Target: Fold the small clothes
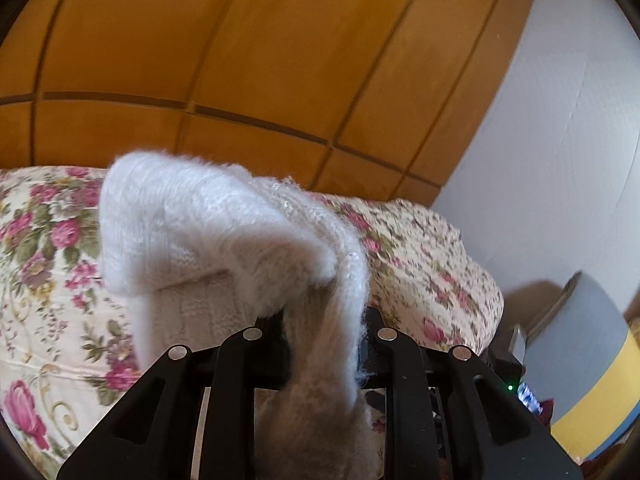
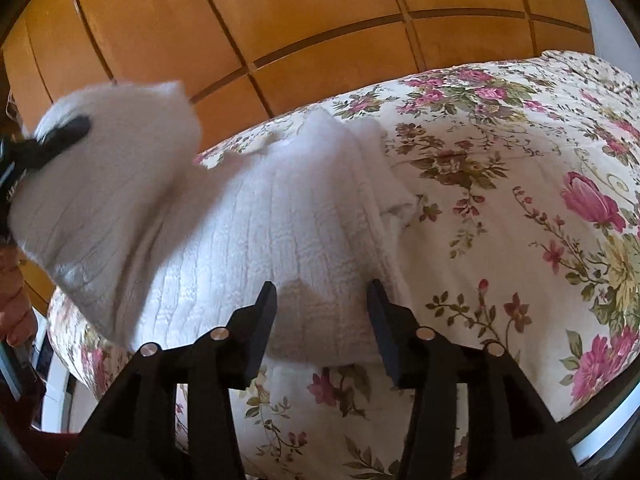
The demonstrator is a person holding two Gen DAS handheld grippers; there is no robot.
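Knitwear lies on a floral bedspread (image 2: 500,200), in front of a wooden wardrobe (image 2: 320,20): a small white knitted garment (image 2: 256,240), ribbed and fluffy, most of it spread flat on the cover. The left gripper (image 1: 324,320) is clamped on one edge of it, fabric bunched between its fingers, and holds that part lifted well above the bed; in the right wrist view the raised flap hangs at the far left, blurred, with the dark finger tips biting into it. The right gripper (image 2: 322,312) hovers with its jaws apart over the near hem, holding nothing; whether its fingers touch the knit I cannot tell. By my reading the fold is only begun: one side is picked up but not yet laid across the body. The near hem and the far right part, seemingly a sleeve, remain unfolded, and no neat stack shows anywhere.
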